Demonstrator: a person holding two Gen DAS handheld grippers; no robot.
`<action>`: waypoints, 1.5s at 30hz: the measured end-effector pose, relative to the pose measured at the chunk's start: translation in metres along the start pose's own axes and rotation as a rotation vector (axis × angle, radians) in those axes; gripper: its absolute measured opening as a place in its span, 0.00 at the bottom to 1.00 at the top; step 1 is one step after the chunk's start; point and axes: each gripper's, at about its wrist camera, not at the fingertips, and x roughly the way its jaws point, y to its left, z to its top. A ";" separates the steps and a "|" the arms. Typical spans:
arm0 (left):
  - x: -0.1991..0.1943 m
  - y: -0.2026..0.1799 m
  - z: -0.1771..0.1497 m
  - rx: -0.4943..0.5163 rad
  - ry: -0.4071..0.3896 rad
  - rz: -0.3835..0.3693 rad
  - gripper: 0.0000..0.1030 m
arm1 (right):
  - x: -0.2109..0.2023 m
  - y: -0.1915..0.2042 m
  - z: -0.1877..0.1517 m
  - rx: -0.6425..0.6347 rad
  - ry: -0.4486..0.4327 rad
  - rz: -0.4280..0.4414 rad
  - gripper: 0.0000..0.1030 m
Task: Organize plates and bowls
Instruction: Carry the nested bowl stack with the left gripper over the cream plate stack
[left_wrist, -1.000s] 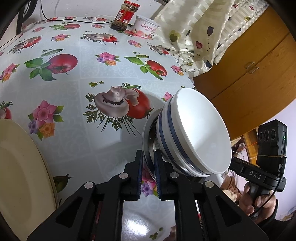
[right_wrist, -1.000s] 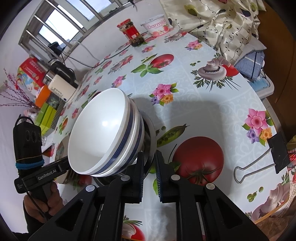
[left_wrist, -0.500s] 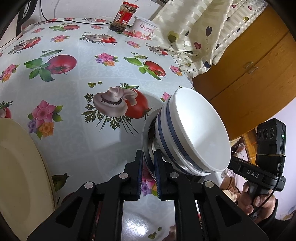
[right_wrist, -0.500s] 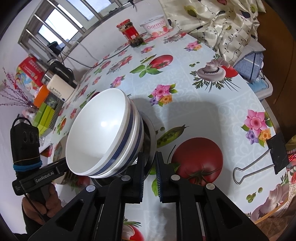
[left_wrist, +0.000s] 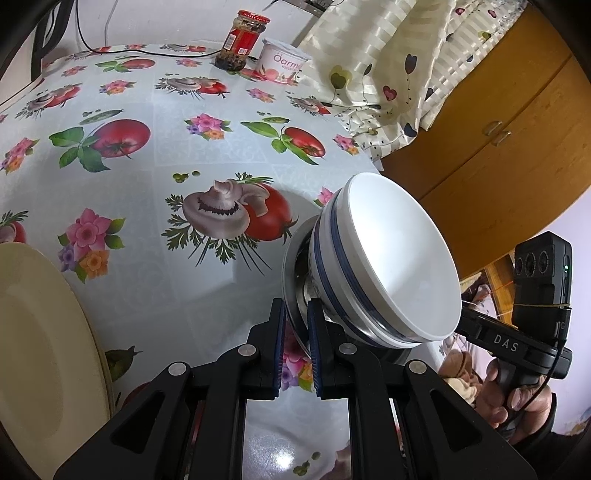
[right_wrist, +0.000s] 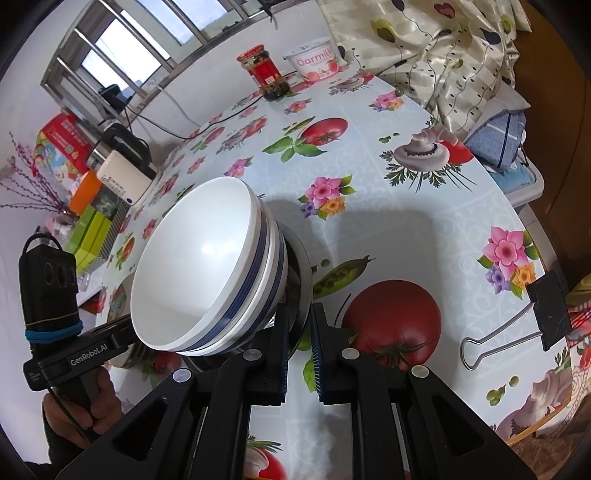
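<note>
A stack of white bowls with blue bands (left_wrist: 391, 273) sits in a steel dish (left_wrist: 291, 269), held above the table. My left gripper (left_wrist: 295, 325) is shut on the dish's rim from one side. My right gripper (right_wrist: 299, 325) is shut on the same steel dish (right_wrist: 301, 280) from the opposite side, with the white bowls (right_wrist: 207, 266) just left of it. A cream plate (left_wrist: 37, 332) lies at the left edge of the left wrist view.
The round table has a floral oilcloth (left_wrist: 147, 166). A red-lidded jar (left_wrist: 240, 40) and a yogurt tub (left_wrist: 282, 62) stand at its far side. A binder clip (right_wrist: 535, 317) lies near the right edge. Boxes and appliances (right_wrist: 110, 173) crowd the far left. A wooden cabinet (left_wrist: 498, 129) stands beyond.
The held stack has shifted slightly; both grippers stay shut on the dish and the table looks a little farther below.
</note>
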 end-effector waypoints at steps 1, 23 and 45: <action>0.000 0.000 0.000 -0.002 0.001 -0.001 0.12 | 0.000 0.000 0.000 0.000 0.001 0.000 0.11; -0.005 0.001 -0.001 -0.011 -0.006 0.010 0.12 | -0.001 0.006 0.002 -0.010 -0.002 -0.001 0.11; -0.023 0.007 0.000 -0.032 -0.043 0.028 0.12 | 0.001 0.024 0.009 -0.054 -0.006 0.016 0.11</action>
